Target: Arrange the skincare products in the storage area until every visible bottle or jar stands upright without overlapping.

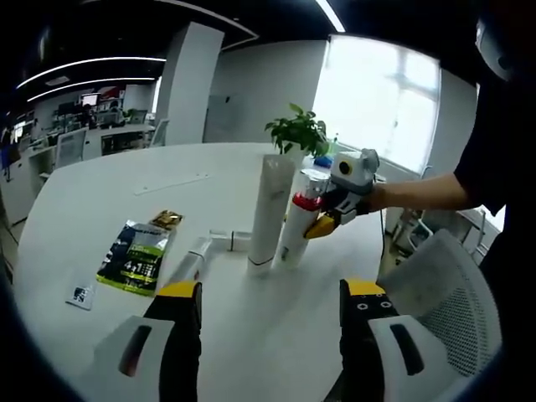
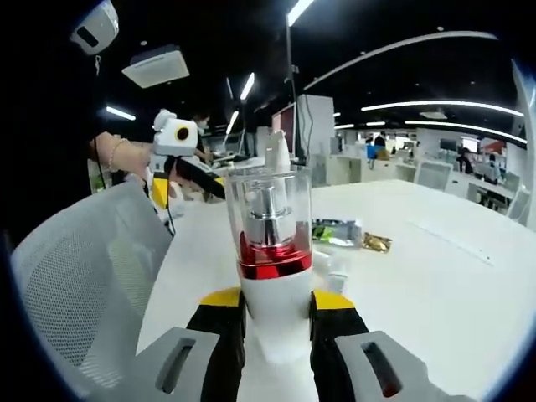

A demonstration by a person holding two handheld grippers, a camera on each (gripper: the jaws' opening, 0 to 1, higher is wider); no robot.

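The right hand-held gripper (image 2: pixel 276 314) has its jaws closed against the white body of a pump bottle (image 2: pixel 272 251), which stands upright on the tabletop (image 2: pixel 435 276) with its red collar and clear cap rising just ahead of the jaws. In the left gripper view that same bottle (image 1: pixel 300 219) stands just beside a tall white tube (image 1: pixel 270 213), also upright. The left hand-held gripper (image 1: pixel 270 314) hangs with jaws wide apart and nothing between them, well short of both. Ahead of it and off to its left, a green sachet (image 1: pixel 134 258) lies flat, and two small white tubes (image 1: pixel 219 243) lie on their sides.
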